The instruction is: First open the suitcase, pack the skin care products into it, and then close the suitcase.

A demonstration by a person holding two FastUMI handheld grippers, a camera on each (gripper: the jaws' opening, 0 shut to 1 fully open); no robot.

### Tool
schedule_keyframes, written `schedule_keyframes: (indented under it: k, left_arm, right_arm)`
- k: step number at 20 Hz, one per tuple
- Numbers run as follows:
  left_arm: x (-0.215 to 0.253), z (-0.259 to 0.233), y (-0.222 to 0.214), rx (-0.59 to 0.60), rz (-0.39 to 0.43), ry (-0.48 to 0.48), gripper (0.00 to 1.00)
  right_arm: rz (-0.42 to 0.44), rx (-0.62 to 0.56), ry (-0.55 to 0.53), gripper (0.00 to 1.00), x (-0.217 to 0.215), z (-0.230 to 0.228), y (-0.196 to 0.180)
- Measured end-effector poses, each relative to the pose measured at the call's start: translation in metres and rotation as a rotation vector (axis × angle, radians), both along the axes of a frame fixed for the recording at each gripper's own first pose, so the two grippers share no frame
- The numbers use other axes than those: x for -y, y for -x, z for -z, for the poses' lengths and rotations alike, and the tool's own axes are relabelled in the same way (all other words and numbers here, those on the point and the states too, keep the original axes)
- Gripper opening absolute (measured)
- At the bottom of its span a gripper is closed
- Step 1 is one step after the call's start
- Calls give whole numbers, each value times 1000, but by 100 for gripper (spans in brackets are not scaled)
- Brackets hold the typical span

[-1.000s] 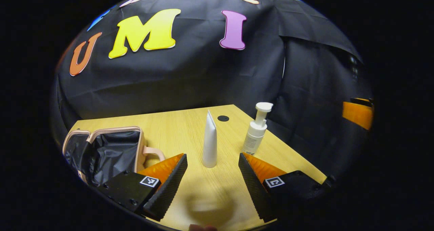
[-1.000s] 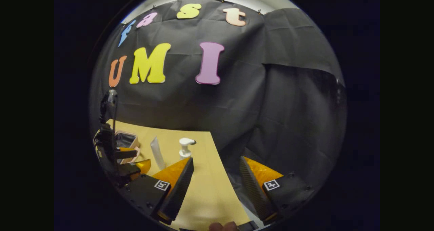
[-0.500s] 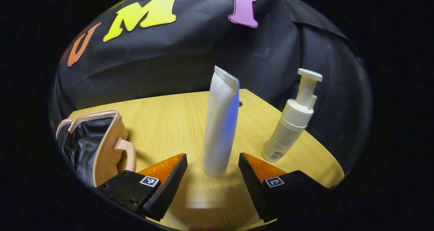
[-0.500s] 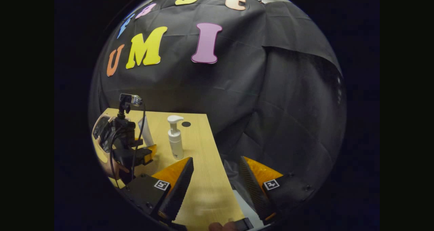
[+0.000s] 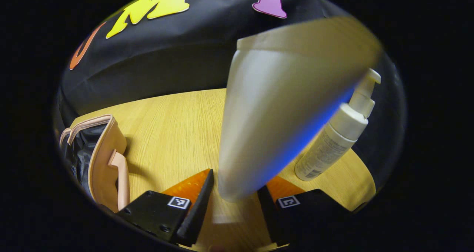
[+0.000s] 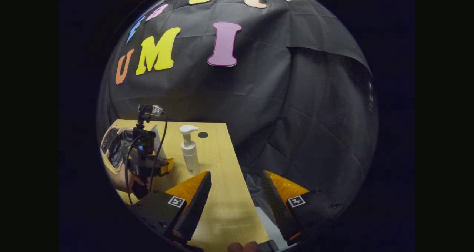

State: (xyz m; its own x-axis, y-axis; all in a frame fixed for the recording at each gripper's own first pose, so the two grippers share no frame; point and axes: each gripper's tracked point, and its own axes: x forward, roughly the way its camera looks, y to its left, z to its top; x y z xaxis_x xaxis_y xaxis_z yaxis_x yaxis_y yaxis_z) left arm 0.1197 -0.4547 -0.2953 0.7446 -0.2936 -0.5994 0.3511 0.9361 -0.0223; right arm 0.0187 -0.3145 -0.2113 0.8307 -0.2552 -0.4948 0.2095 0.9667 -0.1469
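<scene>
Right gripper hanging over the near right corner of the light wooden table, fingers standing wide apart, nothing between them. Farther left, a hand gripping the left gripper beside a white tube standing upright. White pump bottle standing just right of it. Pink-edged suitcase lying open at the table's left, dark lining showing.

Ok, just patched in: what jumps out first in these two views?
In the left gripper view the white tube looms large between the left gripper's fingers, standing on the table; whether both fingers press on it I cannot tell. The pump bottle stands just right of it, and the open suitcase sits at the far left. The right gripper hangs open at the table's edge.
</scene>
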Motion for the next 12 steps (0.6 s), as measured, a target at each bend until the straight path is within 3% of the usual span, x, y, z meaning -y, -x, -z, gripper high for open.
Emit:
schedule_keyframes:
  k: [1, 3, 7, 8, 9, 12]
  left_arm:
    - [1, 0, 0, -2, 6, 0, 72]
    - [-3, -1, -1, -3, 10, -18, 51]
    - [-9, -13, 5, -10, 25, -8, 48]
    - [-12, -24, 8, -1, 20, 13, 54]
    - [-14, -37, 12, 8, 15, 38, 48]
    - [-30, -81, 32, 34, 13, 62, 48]
  right_arm:
    - [-4, -4, -5, 82, -2, 5, -3]
    - [-10, -14, -22, 82, -4, 13, -10]
    - [-60, 0, -42, 82, -18, 16, -27]
    - [-68, 5, -57, 82, -22, 23, -34]
    - [-73, 1, -75, 82, -28, 30, -43]
    - [-105, 6, -129, 81, -56, 56, -74]
